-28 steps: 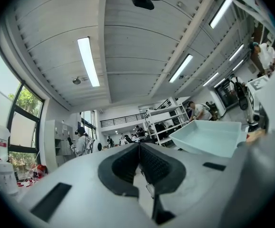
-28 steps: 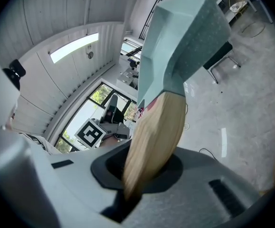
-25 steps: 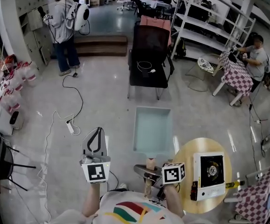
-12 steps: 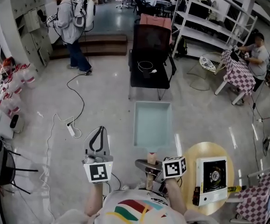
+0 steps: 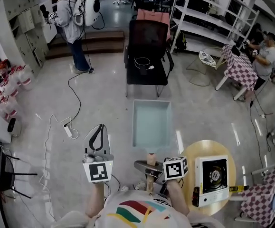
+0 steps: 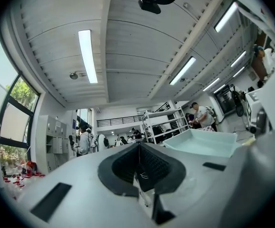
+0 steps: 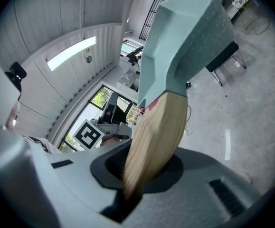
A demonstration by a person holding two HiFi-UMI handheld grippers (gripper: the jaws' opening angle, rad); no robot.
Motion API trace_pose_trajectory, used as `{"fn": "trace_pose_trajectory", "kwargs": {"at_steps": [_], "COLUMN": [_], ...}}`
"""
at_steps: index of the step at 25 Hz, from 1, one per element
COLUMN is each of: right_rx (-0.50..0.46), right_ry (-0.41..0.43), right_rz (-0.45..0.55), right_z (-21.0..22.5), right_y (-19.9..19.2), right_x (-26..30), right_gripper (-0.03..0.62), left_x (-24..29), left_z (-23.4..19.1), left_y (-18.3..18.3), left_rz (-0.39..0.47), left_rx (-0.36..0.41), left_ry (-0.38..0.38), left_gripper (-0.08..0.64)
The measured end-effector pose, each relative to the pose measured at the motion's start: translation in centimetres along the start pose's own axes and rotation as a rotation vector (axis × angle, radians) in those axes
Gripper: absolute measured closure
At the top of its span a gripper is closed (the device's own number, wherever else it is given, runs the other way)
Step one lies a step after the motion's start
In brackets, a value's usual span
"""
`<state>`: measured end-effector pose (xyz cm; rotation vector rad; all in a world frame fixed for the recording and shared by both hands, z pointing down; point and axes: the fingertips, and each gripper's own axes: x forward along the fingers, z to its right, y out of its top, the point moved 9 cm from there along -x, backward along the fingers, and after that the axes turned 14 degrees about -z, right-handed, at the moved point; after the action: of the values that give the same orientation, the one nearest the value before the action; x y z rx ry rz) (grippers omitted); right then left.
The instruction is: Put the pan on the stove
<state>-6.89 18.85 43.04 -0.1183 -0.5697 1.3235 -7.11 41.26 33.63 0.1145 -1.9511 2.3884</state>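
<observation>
The pan [image 5: 151, 123] is a pale teal rectangular tray with a wooden handle [image 5: 150, 161], held level above the floor in the head view. My right gripper [image 5: 146, 167] is shut on that handle, just left of its marker cube. In the right gripper view the wooden handle [image 7: 157, 136] runs out from between the jaws to the pan [image 7: 184, 37]. The stove [image 5: 212, 174], a white single-burner unit, sits on a round wooden table [image 5: 190, 156] to the right of the gripper. My left gripper [image 5: 99, 137] hangs to the left, shut with nothing in it; its pads [image 6: 139, 167] meet.
A black office chair [image 5: 146, 53] stands beyond the pan. White cables and a power strip [image 5: 68, 130] lie on the floor at the left. A person [image 5: 73, 25] stands at the far left by cabinets. Checkered tables [image 5: 241, 70] and shelving [image 5: 208, 18] are on the right.
The view has shifted slightly; the pan and both grippers keep their pose. The person at the far left has walked a little to the right.
</observation>
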Motion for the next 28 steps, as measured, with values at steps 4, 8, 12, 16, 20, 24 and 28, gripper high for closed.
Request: {"fn": "trace_pose_trajectory", "kwargs": {"at_steps": [4, 8, 12, 16, 20, 24, 28], "right_rx": [0.024, 0.045, 0.075, 0.142, 0.183, 0.238, 0.305], "right_ry": [-0.026, -0.054, -0.129, -0.159, -0.242, -0.337, -0.460], "right_rz": [0.045, 0.118, 0.209, 0.342, 0.500, 0.684, 0.841], "right_z": [1.0, 2.1, 3.5, 4.2, 5.0, 4.8, 4.5], "right_y": [-0.5, -1.6, -3.6, -5.9, -6.9, -7.5, -9.0], "right_x": [-2.2, -4.8, -8.2, -11.5, -14.8, -17.9, -21.0], "right_gripper": [0.560, 0.560, 0.561, 0.560, 0.560, 0.558, 0.559], "left_x": [2.0, 3.8, 5.3, 6.8, 9.3, 12.0, 13.6], "left_z": [3.7, 7.5, 12.3, 17.4, 23.0, 29.1, 35.0], "left_y": [1.2, 2.5, 3.4, 4.4, 5.3, 6.8, 8.4], "left_rz": [0.006, 0.047, 0.072, 0.104, 0.126, 0.187, 0.231], "left_rx": [0.031, 0.059, 0.092, 0.114, 0.141, 0.159, 0.179], "left_ry": [-0.080, -0.176, -0.304, -0.455, -0.624, -0.845, -1.040], "left_gripper": [0.552, 0.552, 0.552, 0.552, 0.552, 0.552, 0.552]}}
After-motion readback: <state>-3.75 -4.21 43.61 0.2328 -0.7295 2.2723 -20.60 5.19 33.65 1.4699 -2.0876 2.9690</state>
